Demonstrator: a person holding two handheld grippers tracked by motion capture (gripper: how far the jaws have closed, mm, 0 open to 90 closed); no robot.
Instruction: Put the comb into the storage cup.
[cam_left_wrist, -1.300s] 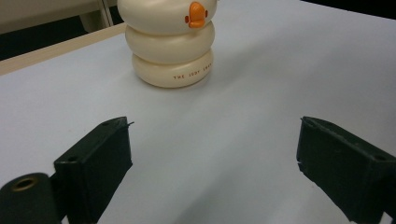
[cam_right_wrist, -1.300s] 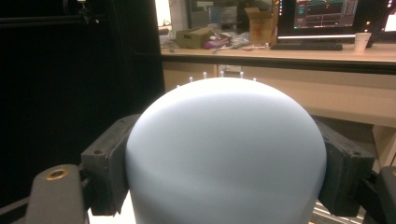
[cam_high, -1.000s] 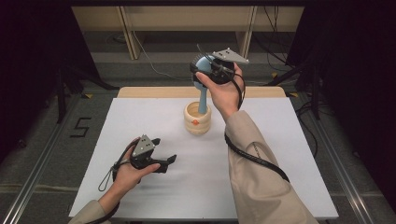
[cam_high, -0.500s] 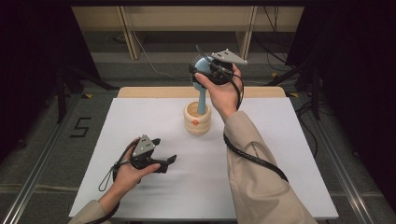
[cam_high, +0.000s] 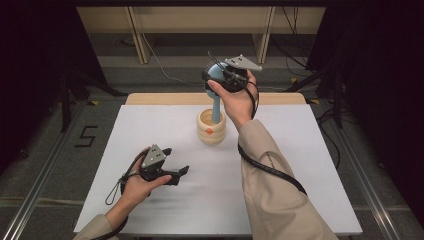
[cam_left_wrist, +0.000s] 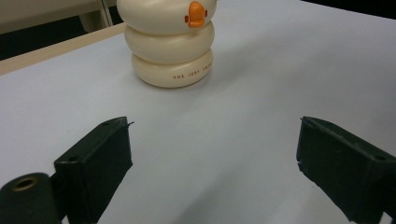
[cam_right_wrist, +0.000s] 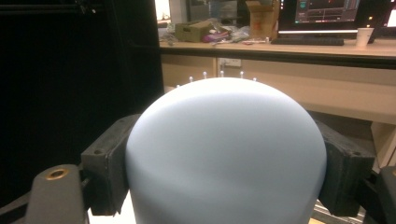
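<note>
A cream holder (cam_high: 211, 131) built like stacked rings, with an orange beak on its front, stands on the white table (cam_high: 310, 150) near the far middle. In the left gripper view the holder (cam_left_wrist: 170, 46) sits ahead of the jaws. A light blue brush (cam_high: 216, 107) stands upright with its handle end down in the holder. My right gripper (cam_high: 216, 76) is raised above the holder and shut on the brush's round head (cam_right_wrist: 224, 154). My left gripper (cam_high: 180, 172) rests low over the table's near left, open, with nothing between its fingers (cam_left_wrist: 93, 163).
A wooden strip (cam_high: 165, 98) runs along the table's far edge. Behind it are desk legs and cables on the floor. A floor mark reading 5 (cam_high: 86, 136) lies left of the table. Bare white table surface lies in front of the holder and to its right.
</note>
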